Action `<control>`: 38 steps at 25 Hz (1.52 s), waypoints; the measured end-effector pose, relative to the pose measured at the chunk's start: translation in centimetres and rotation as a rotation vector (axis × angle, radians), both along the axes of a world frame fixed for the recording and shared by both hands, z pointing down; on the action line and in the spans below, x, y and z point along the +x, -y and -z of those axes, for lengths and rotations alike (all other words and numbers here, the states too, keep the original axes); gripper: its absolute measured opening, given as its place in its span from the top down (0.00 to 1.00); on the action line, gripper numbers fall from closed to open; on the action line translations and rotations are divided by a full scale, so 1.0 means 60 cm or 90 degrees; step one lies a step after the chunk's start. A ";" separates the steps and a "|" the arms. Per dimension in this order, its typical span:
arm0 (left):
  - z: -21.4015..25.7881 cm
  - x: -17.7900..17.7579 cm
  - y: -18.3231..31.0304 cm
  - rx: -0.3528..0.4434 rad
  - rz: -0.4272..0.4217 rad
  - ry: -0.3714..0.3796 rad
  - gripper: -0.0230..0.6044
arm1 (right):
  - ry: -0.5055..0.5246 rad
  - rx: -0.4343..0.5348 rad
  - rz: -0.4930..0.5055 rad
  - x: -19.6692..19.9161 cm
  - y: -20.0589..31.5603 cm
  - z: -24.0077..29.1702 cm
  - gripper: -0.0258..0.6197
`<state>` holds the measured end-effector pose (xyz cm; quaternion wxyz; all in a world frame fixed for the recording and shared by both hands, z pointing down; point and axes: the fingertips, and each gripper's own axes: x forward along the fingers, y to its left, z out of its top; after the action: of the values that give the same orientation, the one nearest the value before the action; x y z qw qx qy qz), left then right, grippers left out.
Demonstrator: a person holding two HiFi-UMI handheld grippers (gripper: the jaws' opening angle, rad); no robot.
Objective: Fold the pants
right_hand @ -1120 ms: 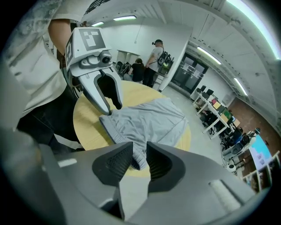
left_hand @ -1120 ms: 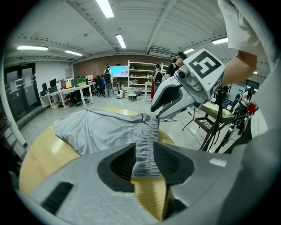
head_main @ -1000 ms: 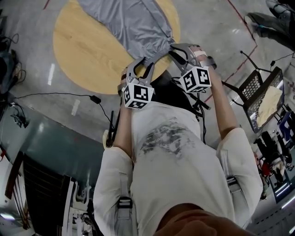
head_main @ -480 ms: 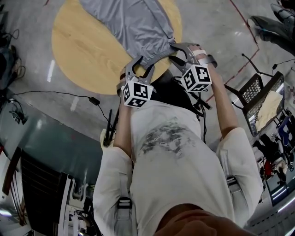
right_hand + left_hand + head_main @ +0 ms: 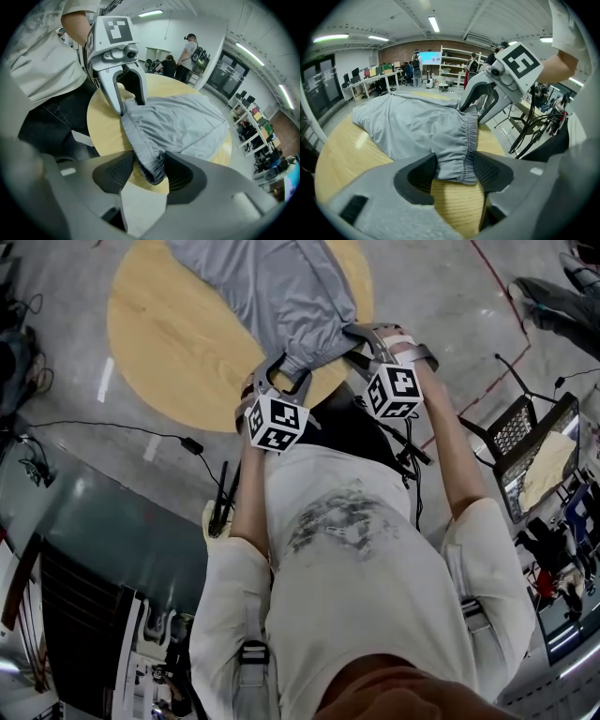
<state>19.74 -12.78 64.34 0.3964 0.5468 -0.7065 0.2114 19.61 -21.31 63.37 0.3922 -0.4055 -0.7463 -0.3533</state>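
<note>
Grey pants [image 5: 272, 287] stretch away across the table [image 5: 169, 343], waistband [image 5: 317, 341] nearest the person [image 5: 356, 577].

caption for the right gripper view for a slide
Right gripper, jaws apart, straddling the waistband corner of grey fabric pants spread on a round light wooden table.

We see bright, even light from ceiling strips [image 5: 434, 24], glare on the floor [image 5: 103, 390], and fisheye bending with dark corners in both gripper views.
</note>
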 end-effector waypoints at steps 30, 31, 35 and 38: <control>0.031 0.001 -0.021 0.044 -0.001 -0.044 0.85 | -0.076 -0.040 -0.024 0.021 -0.031 0.025 0.91; 0.034 0.003 -0.025 0.045 -0.002 -0.046 0.85 | -0.077 -0.041 -0.023 0.025 -0.036 0.028 0.91; 0.046 0.014 -0.042 0.048 -0.004 -0.052 0.85 | -0.081 -0.047 -0.021 0.040 -0.055 0.039 0.91; 0.056 0.023 -0.058 0.055 -0.002 -0.058 0.85 | -0.086 -0.051 -0.022 0.053 -0.072 0.049 0.91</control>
<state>21.13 -9.29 60.97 0.4040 0.5738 -0.6950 0.1564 22.78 -17.00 60.44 0.4310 -0.4311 -0.7386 -0.2879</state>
